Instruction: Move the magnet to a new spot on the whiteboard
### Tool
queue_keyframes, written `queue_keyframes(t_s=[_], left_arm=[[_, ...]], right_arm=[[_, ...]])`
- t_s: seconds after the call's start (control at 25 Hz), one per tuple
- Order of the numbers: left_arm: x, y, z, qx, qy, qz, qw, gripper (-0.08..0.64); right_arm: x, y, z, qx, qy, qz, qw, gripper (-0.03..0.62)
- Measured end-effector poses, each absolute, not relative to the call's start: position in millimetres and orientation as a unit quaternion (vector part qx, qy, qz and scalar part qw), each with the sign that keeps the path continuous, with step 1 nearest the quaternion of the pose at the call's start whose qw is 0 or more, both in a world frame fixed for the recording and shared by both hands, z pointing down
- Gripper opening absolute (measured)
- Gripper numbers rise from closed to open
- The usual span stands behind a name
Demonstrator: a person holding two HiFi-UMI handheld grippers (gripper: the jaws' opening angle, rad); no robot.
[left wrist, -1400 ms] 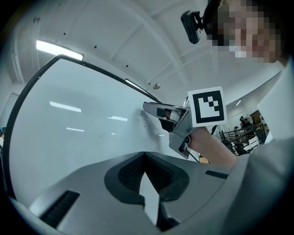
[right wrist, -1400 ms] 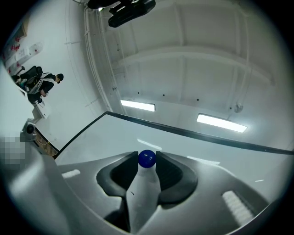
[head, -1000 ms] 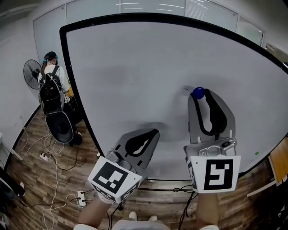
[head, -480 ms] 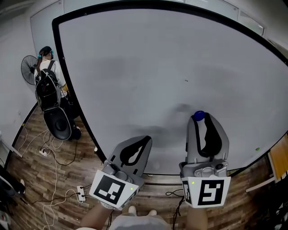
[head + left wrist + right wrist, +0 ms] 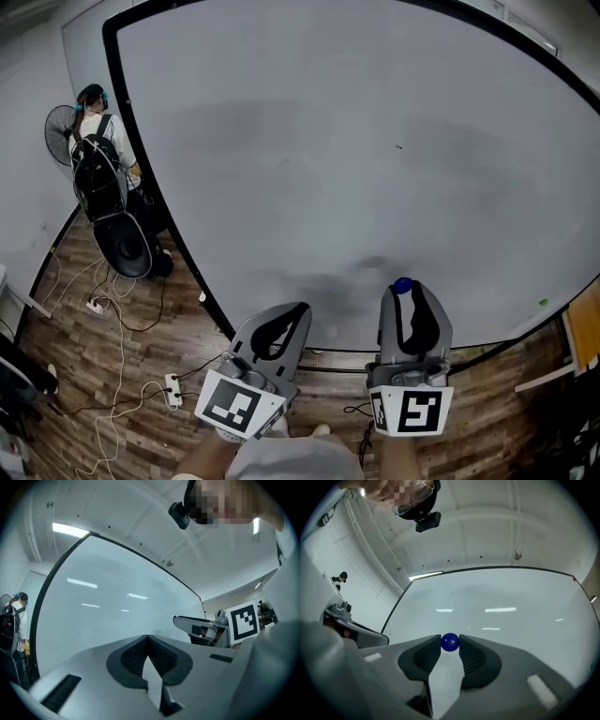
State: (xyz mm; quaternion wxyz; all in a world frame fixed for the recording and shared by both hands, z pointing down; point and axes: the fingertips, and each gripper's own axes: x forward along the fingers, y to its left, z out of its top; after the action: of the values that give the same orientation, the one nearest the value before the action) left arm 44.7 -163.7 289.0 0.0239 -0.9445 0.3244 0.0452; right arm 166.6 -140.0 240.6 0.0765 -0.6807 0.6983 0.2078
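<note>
A small round blue magnet [image 5: 403, 285] [image 5: 450, 642] is pinched between the tips of my right gripper [image 5: 404, 288] [image 5: 450, 643], which is shut on it near the lower edge of the big whiteboard [image 5: 356, 141]. I cannot tell whether the magnet touches the board. My left gripper [image 5: 298, 308] [image 5: 147, 636] is shut with its tips meeting and nothing between them, held low in front of the board's lower left part. The right gripper's marker cube [image 5: 243, 622] shows in the left gripper view.
The whiteboard has a black frame [image 5: 150, 178]. To its left a person with a backpack [image 5: 98, 169] stands by a floor fan [image 5: 58, 133]. Cables and a power strip [image 5: 169, 389] lie on the wooden floor.
The right gripper with the blue magnet has come down the board from its middle right toward the lower edge. The left gripper has dropped lower too.
</note>
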Motion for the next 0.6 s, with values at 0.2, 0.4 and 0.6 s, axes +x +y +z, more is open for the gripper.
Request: queue_keyframes(t_s=[0.2, 0.4, 0.6], left_arm=[[48.5, -170.6, 303.1, -0.942, 0.332, 0.047, 0.011, 0.006], [41.9, -169.2, 323.3, -0.941, 0.335, 0.041, 0.001, 0.006], [36.9, -167.1, 331.7, -0.942, 0.334, 0.038, -0.01, 0.006]], right_arm=[[172.2, -144.5, 272.1, -0.679, 0.71, 0.176, 0.069, 0.131], [167.6, -142.3, 300.7, -0.681, 0.715, 0.144, 0.065, 0.131], [160.4, -138.3, 315.9, -0.685, 0.716, 0.126, 0.057, 0.132]])
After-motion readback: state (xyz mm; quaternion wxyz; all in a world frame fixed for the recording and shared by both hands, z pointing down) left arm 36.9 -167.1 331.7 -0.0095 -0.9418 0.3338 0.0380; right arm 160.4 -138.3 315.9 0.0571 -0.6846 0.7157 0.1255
